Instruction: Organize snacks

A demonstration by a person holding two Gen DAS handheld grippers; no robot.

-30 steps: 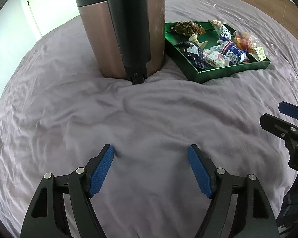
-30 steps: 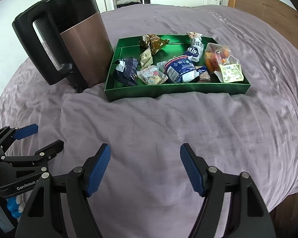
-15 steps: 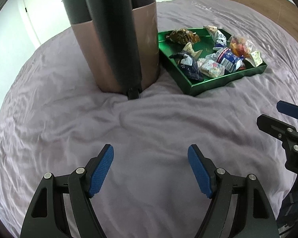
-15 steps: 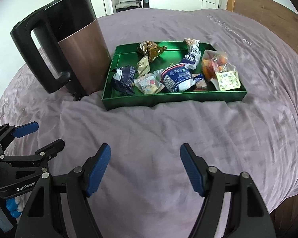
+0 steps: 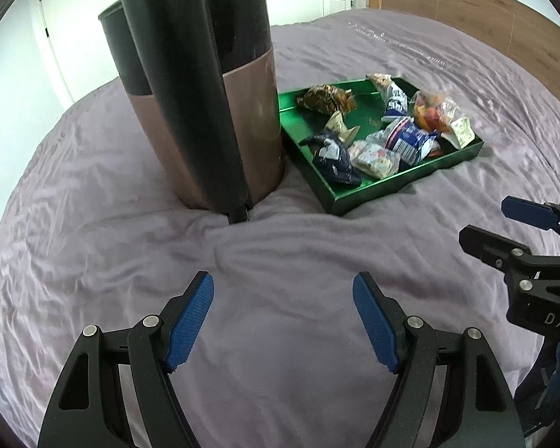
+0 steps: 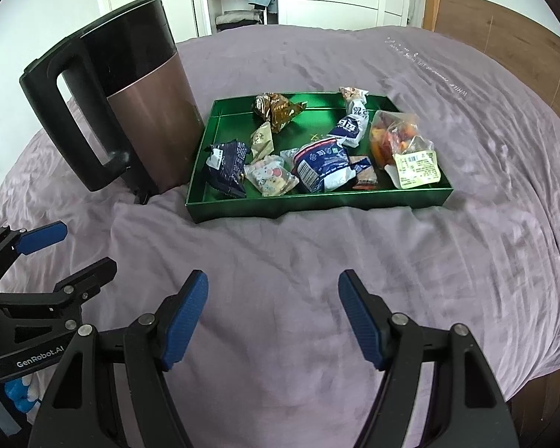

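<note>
Both empty rn. Left hand-held gripper (image 5: 283, 321) has its blue pads spread wide over the wrinkled mauve bedsheet (image 6: 280, 261), and the right hand-held gripper (image 6: 272, 317) is spread wide too. Shallow green metal tray (image 6: 317, 201) w/ the loose wrapped snack packets (image 6: 323, 164) sits at 12 o'clock from the right one, long axis crosswise, 1-2 o'clock from the left. Right looks nearer imo. Tall copper-and-black kettle (image 6: 145, 119) is just beside the tray at 10-11.

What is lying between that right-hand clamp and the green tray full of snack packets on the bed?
Nothing visible. Between the open right gripper and the shallow green tray of wrapped snacks lies only bare, wrinkled purple bedsheet. The black and copper-coloured kettle stands to the tray's left, off that path.
</note>
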